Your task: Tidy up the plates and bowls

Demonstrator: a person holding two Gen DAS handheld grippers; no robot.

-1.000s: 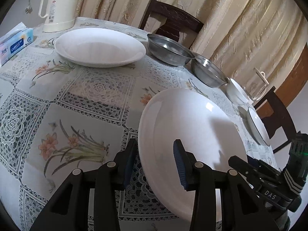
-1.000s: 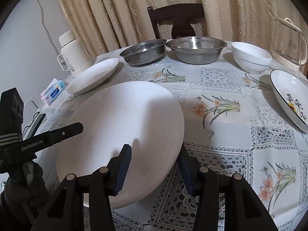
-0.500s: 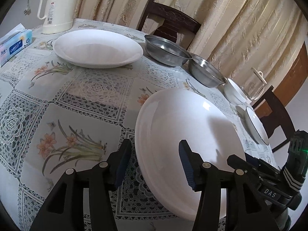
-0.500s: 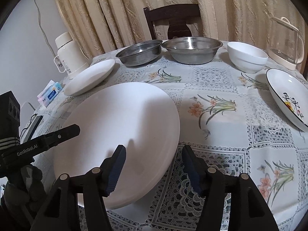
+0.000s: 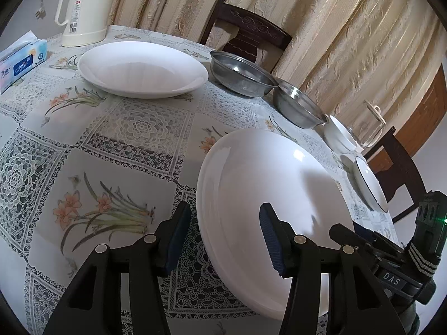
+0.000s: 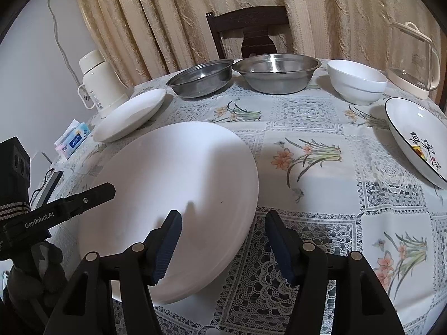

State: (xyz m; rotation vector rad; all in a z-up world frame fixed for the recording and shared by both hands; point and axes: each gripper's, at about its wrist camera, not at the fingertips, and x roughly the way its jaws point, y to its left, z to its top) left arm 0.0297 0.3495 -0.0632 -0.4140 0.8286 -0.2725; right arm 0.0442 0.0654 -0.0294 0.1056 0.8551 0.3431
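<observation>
A large white plate (image 5: 268,184) (image 6: 173,178) lies on the floral tablecloth close to both grippers. My left gripper (image 5: 225,212) is open, its fingers either side of the plate's left rim without touching. My right gripper (image 6: 222,217) is open too, straddling the right rim. A second white plate (image 5: 142,68) (image 6: 131,114) sits further back by the thermos. Two steel bowls (image 6: 201,81) (image 6: 279,75) stand at the far side, a white bowl (image 6: 357,81) to their right. A black-rimmed plate (image 6: 413,136) lies at the right.
A cream thermos (image 5: 86,8) and a tissue box (image 5: 19,61) stand at the back left. A glass kettle (image 6: 410,58) is at the back right. Dark chairs (image 6: 251,30) and curtains ring the round table (image 6: 321,167).
Both grippers' fingers have spread wider apart around the big plate's rim and drawn back a little. The plate and the other dishes have stayed in place.
</observation>
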